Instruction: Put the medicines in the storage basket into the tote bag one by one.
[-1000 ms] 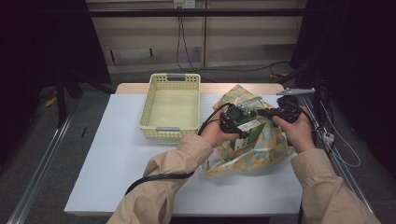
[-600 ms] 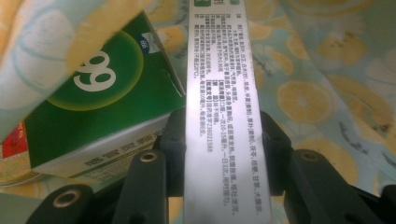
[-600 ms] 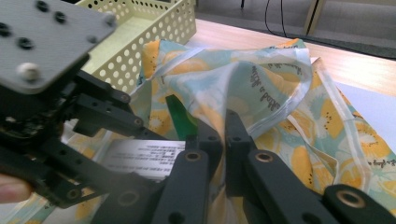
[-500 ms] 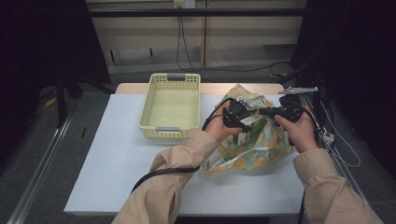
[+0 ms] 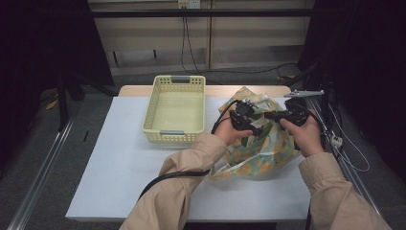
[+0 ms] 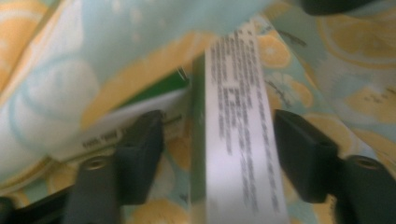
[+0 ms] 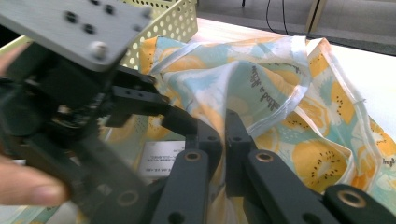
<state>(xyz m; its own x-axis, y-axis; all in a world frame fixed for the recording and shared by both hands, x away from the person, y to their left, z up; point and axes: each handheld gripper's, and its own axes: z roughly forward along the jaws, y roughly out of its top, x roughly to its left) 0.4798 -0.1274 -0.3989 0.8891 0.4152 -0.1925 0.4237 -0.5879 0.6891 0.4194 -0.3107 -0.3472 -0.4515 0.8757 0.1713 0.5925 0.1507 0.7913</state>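
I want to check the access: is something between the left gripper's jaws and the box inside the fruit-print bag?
Nothing visible blocks it. The left gripper, its jaws just opened, straddles the white printed box inside the bag, whose fabric hangs above.

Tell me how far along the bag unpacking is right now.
Early. Done: the right gripper is clamped on the fruit-print bag's rim, holding it open. In hand: the left gripper, jaws just opened, reaches inside with a white printed packet between them, not yet pinched. Left: the yellow basket holds nothing visible.
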